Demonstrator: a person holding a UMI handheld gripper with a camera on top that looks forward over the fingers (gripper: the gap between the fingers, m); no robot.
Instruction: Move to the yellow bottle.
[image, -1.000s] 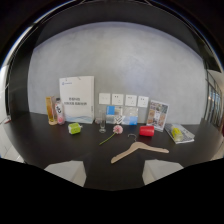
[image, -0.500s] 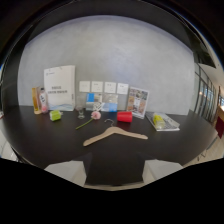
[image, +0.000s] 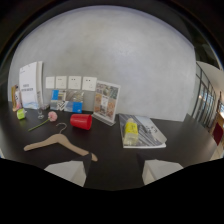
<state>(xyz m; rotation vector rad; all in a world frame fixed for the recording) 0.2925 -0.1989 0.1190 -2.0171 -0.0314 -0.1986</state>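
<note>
The claw hangs released over the dark table, its two pale fingers spread apart with nothing between them. The small yellow plastic bottle lies on a printed magazine beyond the fingers. A red plastic cup lies tipped beside a light wooden coat hanger.

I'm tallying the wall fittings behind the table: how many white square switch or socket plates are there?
4, in one row on the grey wall above the blue boxes: white square plates. The white booklet may hide more.
</note>
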